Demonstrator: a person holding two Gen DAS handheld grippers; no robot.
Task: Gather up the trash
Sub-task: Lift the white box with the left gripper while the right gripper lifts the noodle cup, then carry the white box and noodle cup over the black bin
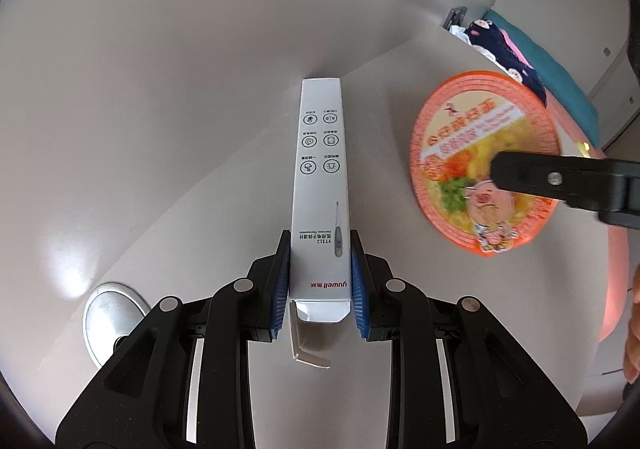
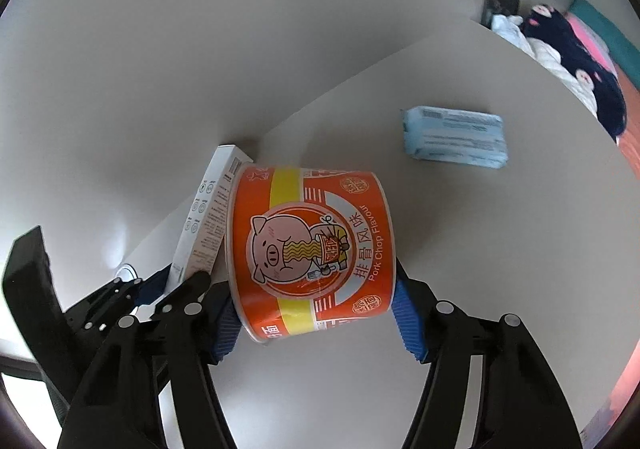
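One white table [image 2: 480, 249] carries everything, and the orange noodle tub [image 2: 312, 249] is the landmark. Two grippers work here. The right gripper [image 2: 312, 301] straddles the tub, which is turned on its side. One pad sits against the lid end and the other against the base, so it looks clenched on the tub, probably because gripping end to end fits the jaws better than spanning the wide rim. The left gripper [image 1: 319, 261] hangs just off the tub's lid side and is clamped on one long white box [image 1: 320, 177]. It pinches the narrow sides near the end with the open flap, which keeps the box pointing forward and leaves the right gripper room. I judge that each hand takes one piece of trash so both go in a single trip. One blue tissue pack [image 2: 456, 137] lies flat well beyond the tub's base side, untouched, and whether it counts as trash I cannot tell. One small metal disc [image 1: 108, 313] sits in the table on the far side of the box from the tub.
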